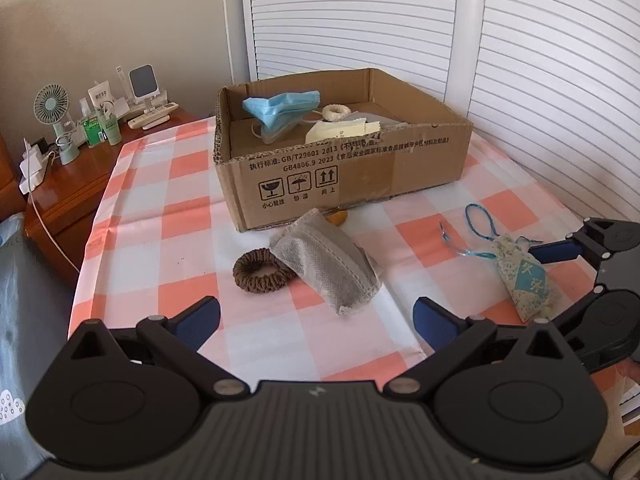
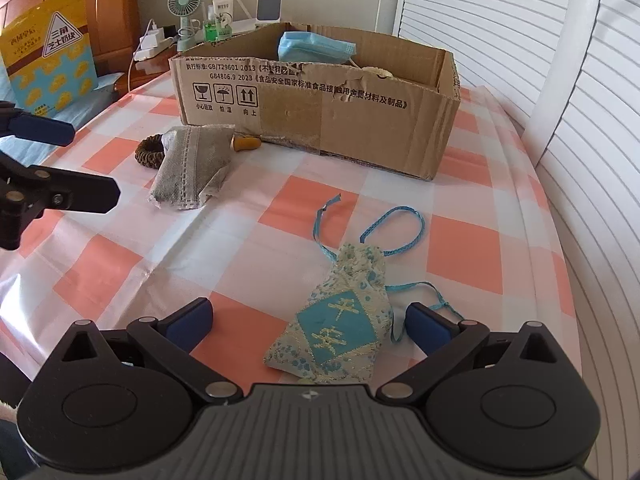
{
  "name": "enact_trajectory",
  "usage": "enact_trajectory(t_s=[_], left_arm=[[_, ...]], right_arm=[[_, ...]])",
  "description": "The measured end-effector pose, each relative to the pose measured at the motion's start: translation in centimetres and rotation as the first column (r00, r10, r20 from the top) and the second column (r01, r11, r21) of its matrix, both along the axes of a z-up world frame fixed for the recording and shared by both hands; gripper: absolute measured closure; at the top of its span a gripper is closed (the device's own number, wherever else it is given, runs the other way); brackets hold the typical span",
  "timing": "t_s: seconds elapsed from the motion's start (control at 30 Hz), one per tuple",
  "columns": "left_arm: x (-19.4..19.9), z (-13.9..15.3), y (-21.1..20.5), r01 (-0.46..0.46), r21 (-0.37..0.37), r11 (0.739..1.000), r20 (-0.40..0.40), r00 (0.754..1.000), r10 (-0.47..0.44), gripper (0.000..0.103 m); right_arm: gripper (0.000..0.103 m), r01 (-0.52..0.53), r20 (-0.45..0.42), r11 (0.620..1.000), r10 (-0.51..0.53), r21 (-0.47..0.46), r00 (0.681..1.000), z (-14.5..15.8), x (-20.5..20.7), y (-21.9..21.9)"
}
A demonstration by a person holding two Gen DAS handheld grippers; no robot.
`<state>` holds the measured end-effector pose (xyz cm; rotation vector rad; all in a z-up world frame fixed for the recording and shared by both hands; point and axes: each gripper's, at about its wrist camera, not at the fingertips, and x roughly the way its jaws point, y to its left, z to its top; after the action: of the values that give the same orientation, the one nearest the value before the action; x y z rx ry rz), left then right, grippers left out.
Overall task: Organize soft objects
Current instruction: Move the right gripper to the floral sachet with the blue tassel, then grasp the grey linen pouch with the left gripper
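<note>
- Landmark: the cardboard box (image 1: 344,148), open-topped, sits on the checked cloth of the worktop (image 1: 168,216).
- Inside the box: a blue face mask (image 1: 280,110) leans against its left wall; a pale ring-shaped scrunchie (image 1: 336,112) and a cream cloth (image 1: 340,130) lie beside the mask.
- Just in front of the box: a grey non-woven pouch (image 1: 326,264) lies flat, its far end near the box's front wall. A small orange item (image 1: 338,218) shows between pouch and box; you cannot tell what it is.
- Brown scrunchie (image 1: 260,270) touches the pouch's left side, in front of the box.
- In front of the box and to its right: a floral sachet (image 2: 340,320) with a blue label and blue cord, well apart from the box.
- Your left hand-held gripper (image 1: 316,322) hovers over the cloth in front of the pouch, jaws spread wide, holding nothing.
- Your right hand-held gripper (image 2: 308,320) has its jaws spread wide on either side of the sachet; the blue fingertips (image 2: 426,330) are not touching the fabric.
- Left of the box: a wooden side cabinet (image 1: 80,184) carrying a small green fan (image 1: 52,108) and bottles.
</note>
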<state>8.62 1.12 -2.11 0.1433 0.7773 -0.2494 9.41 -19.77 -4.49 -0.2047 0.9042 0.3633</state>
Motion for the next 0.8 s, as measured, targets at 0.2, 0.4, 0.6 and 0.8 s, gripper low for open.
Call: enact_trajectory(t_s=[0.2,0.4,0.6,0.8], left_arm=[[1.5,-0.5,-1.0,0.017,-0.002,1.0,-0.011,1.0,-0.017,0.001],[2.9,-1.4,-2.3,0.041,-0.016,0.999,-0.051,0.998,-0.042,0.004],[4.3,-2.3,-3.1,0.038,-0.033,0.999,-0.085,0.996,-0.04,0.004],[5.4,-2.8,-3.8,0.03,-0.015,0.999,-0.092,0.995,-0.031,0.007]], right_arm=[[0.0,-0.043,0.023,0.999,0.043,0.014,0.999,-0.1,-0.2,-0.7],[0.0,-0.066,0.043,0.998,0.065,0.024,0.997,-0.2,-0.4,-1.0],[0.0,-0.084,0.062,0.996,0.082,0.032,0.995,-0.3,-0.6,-1.3],[0.0,-0.093,0.078,0.995,0.09,0.04,0.993,-0.3,-0.8,-1.5]])
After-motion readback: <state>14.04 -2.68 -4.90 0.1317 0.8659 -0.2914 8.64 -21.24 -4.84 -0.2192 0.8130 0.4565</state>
